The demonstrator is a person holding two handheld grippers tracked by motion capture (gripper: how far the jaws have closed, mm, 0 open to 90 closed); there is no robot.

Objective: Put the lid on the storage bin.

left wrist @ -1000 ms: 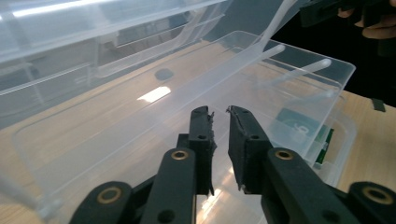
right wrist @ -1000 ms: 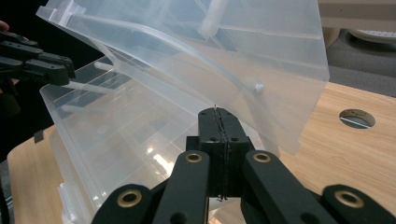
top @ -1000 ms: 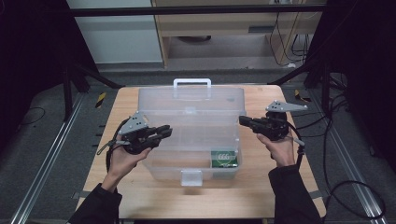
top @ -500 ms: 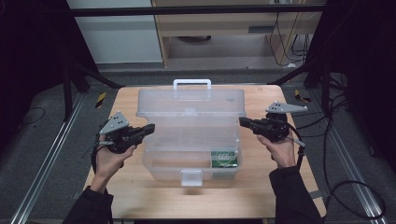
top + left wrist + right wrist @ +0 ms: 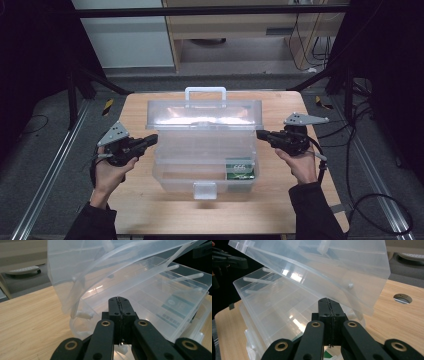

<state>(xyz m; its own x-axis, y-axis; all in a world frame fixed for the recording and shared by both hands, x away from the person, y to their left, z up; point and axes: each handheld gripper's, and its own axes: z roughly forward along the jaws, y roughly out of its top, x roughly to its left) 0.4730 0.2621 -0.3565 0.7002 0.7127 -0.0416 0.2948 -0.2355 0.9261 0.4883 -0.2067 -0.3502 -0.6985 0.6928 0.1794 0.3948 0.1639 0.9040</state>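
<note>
Clear plastic lid (image 5: 204, 113) of the box (image 5: 205, 160) stands half-raised, seemingly unsupported, and could drop shut, since both clenched, empty hand-held grippers, left (image 5: 150, 139) and right (image 5: 261, 134), flank it.

Nothing could be read for certain. A green pack (image 5: 240, 169) at about four o'clock inside the clear plastic box (image 5: 200, 150) bore white marks, perhaps "666", too small to confirm.
</note>
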